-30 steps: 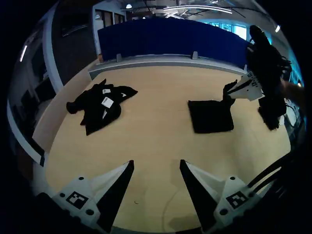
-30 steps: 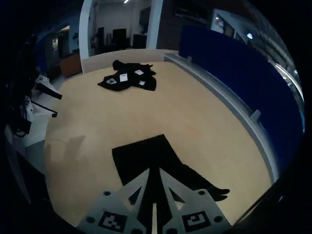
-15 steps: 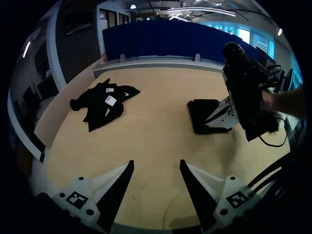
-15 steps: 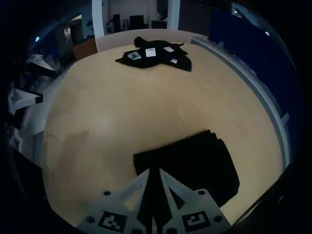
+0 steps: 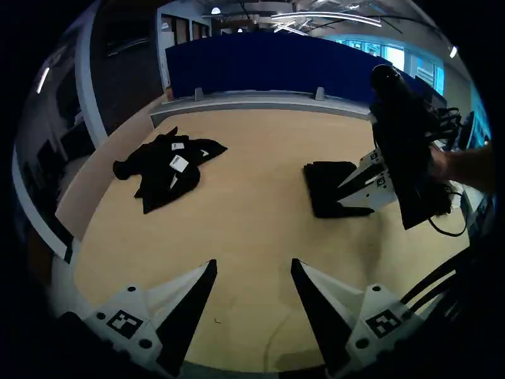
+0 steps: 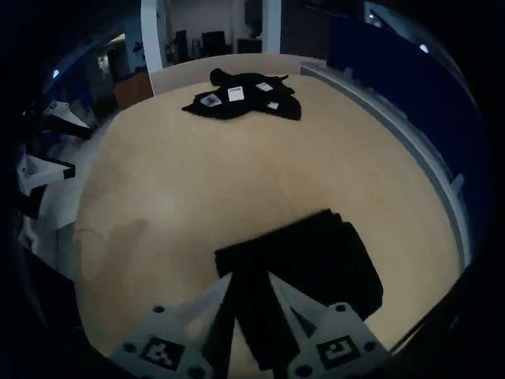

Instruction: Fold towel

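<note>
A folded black towel (image 5: 328,186) lies flat on the wooden table's right half; in the right gripper view the towel (image 6: 322,259) sits just ahead of my fingers. My right gripper (image 6: 250,278) hovers over its near edge, fingers parted, with dark cloth showing beneath the gap. From the left gripper view, the right gripper (image 5: 353,184) rests at the towel's right side, held by a hand (image 5: 451,165). My left gripper (image 5: 252,264) stands open above bare table near the front edge, holding nothing.
A loose pile of black towels (image 5: 165,167) with white tags lies at the table's far left, also seen as a pile (image 6: 243,101). A blue partition (image 5: 278,63) lines the back edge. Bare tabletop (image 5: 252,208) spreads between pile and folded towel.
My right gripper swung round with the towel, which went from a stretched shape to a compact fold, and its fingers have now parted. The left gripper has hardly moved.
</note>
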